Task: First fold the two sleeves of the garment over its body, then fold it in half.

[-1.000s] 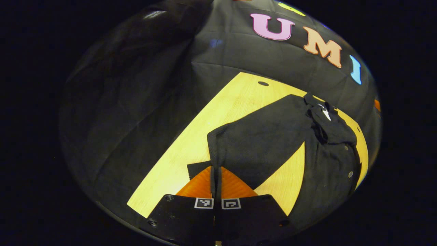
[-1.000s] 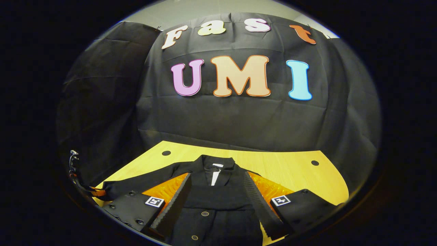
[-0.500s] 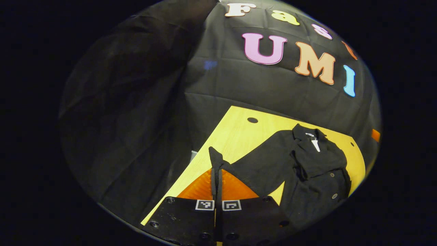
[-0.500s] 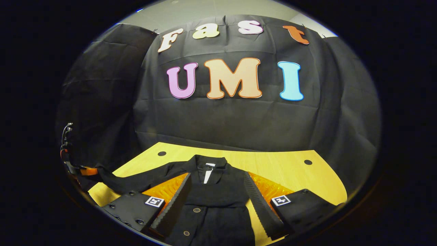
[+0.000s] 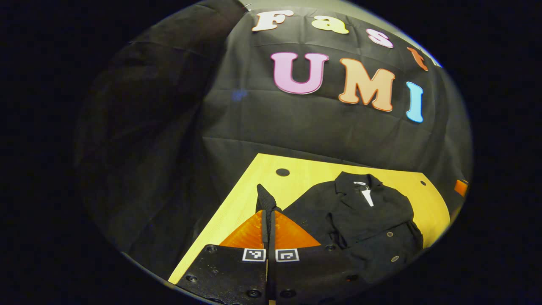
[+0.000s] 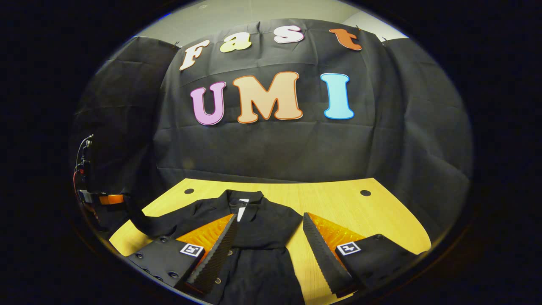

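Left tool [image 5: 267, 220] is pinched tight on the sleeve [image 5: 264, 198], holding the cuff up off the desk [image 5: 241, 203]. The black jacket [image 5: 364, 220] lies flat on the desk, collar toward the wall. Over on the right, the right tool [image 6: 267, 248] hangs wide open above the jacket's front, gripping nothing.

Bare table [image 6: 372, 216] right of garment [image 6: 262, 228]; raised sleeve [image 6: 146, 222] + left gripper [image 6: 99, 199] at left.
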`<state>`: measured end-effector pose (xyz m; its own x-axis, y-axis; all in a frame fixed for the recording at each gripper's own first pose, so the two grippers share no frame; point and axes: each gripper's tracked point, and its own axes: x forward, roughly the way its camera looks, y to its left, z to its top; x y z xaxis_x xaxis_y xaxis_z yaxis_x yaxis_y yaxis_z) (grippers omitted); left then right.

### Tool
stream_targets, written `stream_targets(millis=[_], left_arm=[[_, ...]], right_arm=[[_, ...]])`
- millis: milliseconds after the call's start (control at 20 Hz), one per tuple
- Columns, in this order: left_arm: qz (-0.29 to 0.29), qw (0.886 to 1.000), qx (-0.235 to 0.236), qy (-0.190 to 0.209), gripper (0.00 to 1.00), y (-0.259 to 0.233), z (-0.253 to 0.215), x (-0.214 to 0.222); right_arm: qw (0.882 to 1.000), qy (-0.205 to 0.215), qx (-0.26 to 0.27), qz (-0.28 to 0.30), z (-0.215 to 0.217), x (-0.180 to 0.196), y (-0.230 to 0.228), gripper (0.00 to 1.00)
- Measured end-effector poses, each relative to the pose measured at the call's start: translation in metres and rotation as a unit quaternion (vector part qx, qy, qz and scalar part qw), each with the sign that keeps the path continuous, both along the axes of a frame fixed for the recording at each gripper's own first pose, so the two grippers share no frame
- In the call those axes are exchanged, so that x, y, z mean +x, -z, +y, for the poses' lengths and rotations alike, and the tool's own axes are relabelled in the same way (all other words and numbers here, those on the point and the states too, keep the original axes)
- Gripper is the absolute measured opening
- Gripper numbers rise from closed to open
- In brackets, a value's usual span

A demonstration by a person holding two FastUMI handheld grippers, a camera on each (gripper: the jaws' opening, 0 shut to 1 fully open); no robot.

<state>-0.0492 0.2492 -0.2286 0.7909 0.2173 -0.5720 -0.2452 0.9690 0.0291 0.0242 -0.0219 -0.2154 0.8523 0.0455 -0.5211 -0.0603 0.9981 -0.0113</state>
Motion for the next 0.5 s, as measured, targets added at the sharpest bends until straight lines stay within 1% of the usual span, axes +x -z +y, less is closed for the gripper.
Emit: stream_targets(millis=[250, 500], left_arm=[[-0.008, 0.999, -0.005, 0.049, 0.0, -0.005, -0.049, 0.034], [-0.008, 0.995, -0.008, 0.099, 0.0, -0.003, -0.097, 0.064]], right_arm=[[1.0, 0.027, 0.002, -0.001, -0.032, -0.017, -0.002, 0.98], [0.998, 0.065, 0.004, -0.012, -0.069, -0.03, -0.008, 0.98]])
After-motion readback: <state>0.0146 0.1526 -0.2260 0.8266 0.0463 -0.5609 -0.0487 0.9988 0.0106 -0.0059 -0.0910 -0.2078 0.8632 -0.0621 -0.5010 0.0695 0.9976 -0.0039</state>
